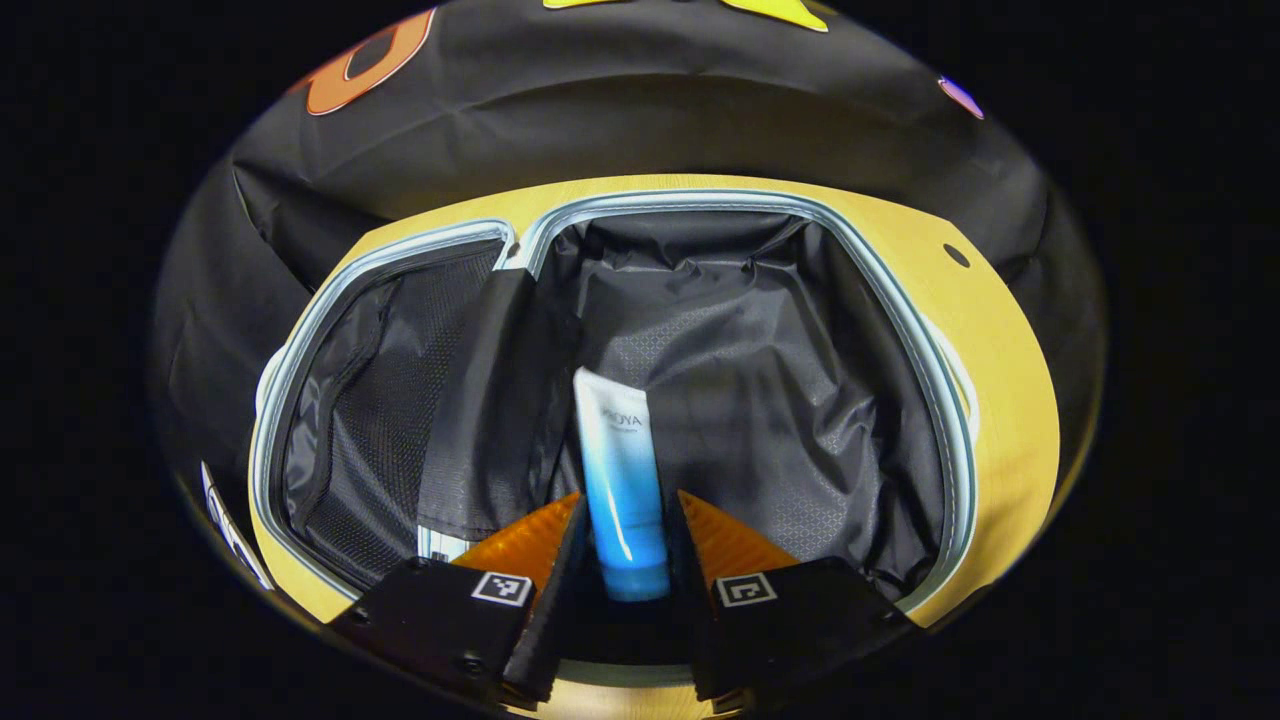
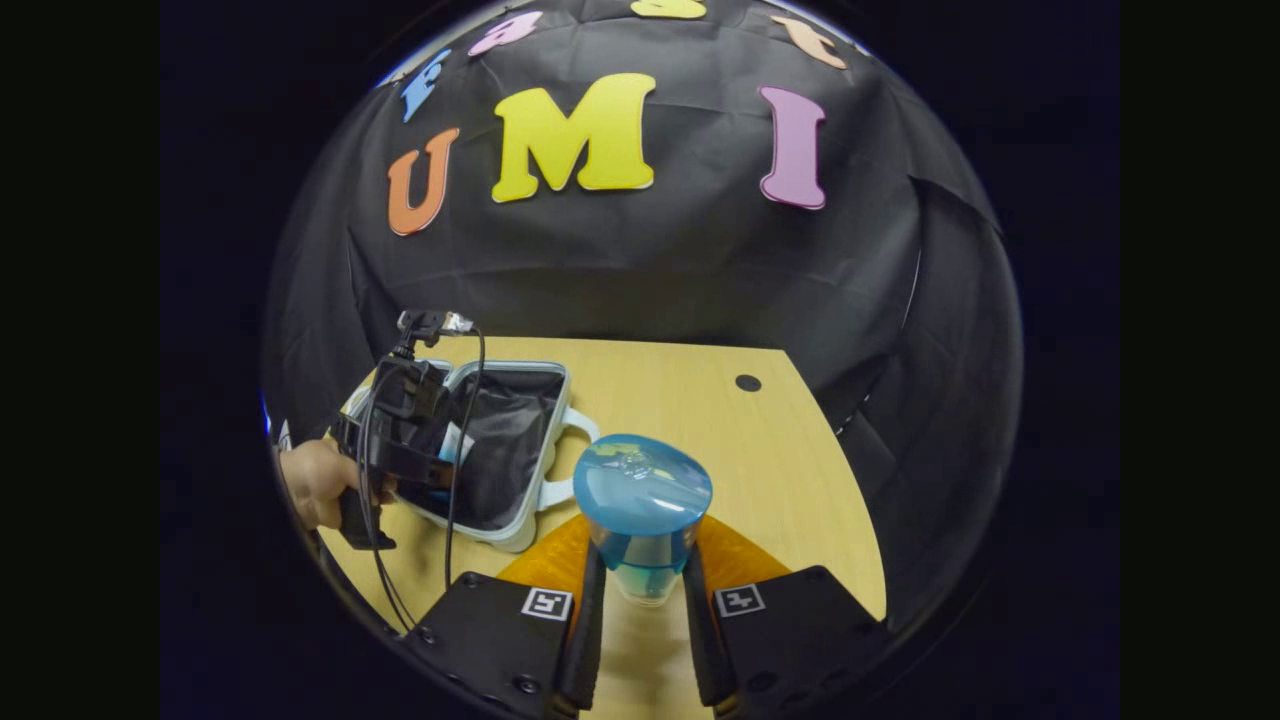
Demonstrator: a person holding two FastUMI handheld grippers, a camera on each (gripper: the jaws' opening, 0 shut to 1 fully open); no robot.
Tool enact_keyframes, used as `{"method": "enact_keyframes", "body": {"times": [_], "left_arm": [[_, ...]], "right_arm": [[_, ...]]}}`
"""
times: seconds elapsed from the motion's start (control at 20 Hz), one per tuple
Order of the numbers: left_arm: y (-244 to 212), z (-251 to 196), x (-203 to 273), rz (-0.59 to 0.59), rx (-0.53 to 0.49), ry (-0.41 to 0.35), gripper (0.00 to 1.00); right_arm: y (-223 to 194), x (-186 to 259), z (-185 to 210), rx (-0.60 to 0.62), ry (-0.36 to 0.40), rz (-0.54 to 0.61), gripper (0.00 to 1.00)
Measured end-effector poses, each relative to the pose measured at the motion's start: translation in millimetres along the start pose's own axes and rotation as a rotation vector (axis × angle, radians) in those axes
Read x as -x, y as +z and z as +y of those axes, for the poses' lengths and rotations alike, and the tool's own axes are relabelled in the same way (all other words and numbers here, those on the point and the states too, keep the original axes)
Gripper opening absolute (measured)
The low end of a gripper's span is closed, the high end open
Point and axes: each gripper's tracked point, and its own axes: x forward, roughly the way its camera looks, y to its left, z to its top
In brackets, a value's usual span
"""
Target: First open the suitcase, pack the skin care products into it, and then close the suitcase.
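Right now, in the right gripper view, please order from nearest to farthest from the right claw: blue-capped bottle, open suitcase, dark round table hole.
1. Blue-capped clear bottle, between the fingers.
2. Open pale-blue suitcase, to the left.
3. Dark round table hole, far, slightly right.

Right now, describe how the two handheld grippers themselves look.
Each gripper has two wedge-shaped fingers on black blocky housings, each housing carrying a small square black-and-white marker. In the right gripper view, the left gripper farther off is a black boxy unit with a small camera mount on top, black cables looping down, and a bare hand around its handle.
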Motion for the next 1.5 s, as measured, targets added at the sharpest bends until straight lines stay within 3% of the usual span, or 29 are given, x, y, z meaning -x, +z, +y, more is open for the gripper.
{"method": "enact_keyframes", "body": {"times": [0.05, 0.2, 0.25, 0.4, 0.45, 0.5, 0.75, 0.85, 1.0, 1.15, 1.5], "left_arm": [[1, 1, 2, -0.005, 0.002, -0.005, 0.54], [17, -2, 23, -0.106, 0.02, -0.059, 0.65], [24, -4, 37, -0.159, 0.026, -0.08, 0.75], [43, 11, 82, -0.341, 0.061, -0.111, 0.82], [45, 19, 95, -0.399, 0.073, -0.111, 0.9], [45, 28, 108, -0.441, 0.081, -0.109, 0.86], [25, 88, 150, -0.556, 0.071, -0.046, 0.92], [10, 100, 155, -0.56, 0.088, -0.086, 0.94], [-3, 136, 160, -0.582, 0.172, -0.083, 0.96], [-12, 164, 167, -0.611, 0.233, -0.084, 0.96], [-14, 251, 169, -0.673, 0.301, 0.042, 0.96]], "right_arm": [[5, -4, 9, 0.003, 0.014, -0.003, 0.35], [26, -18, 43, 0.019, 0.06, -0.013, 0.35], [31, -23, 57, 0.026, 0.078, -0.014, 0.35], [35, -45, 103, 0.043, 0.143, 0.006, 0.33], [31, -56, 118, 0.048, 0.164, 0.023, 0.35], [24, -67, 132, 0.051, 0.176, 0.051, 0.33], [-22, -118, 191, 0.076, 0.217, 0.19, 0.35], [-42, -132, 200, 0.042, 0.207, 0.266, 0.35], [-58, -146, 204, -0.007, 0.178, 0.343, 0.35], [-49, -162, 206, -0.02, 0.152, 0.337, 0.35], [-48, -205, 203, -0.092, 0.075, 0.368, 0.35]]}}
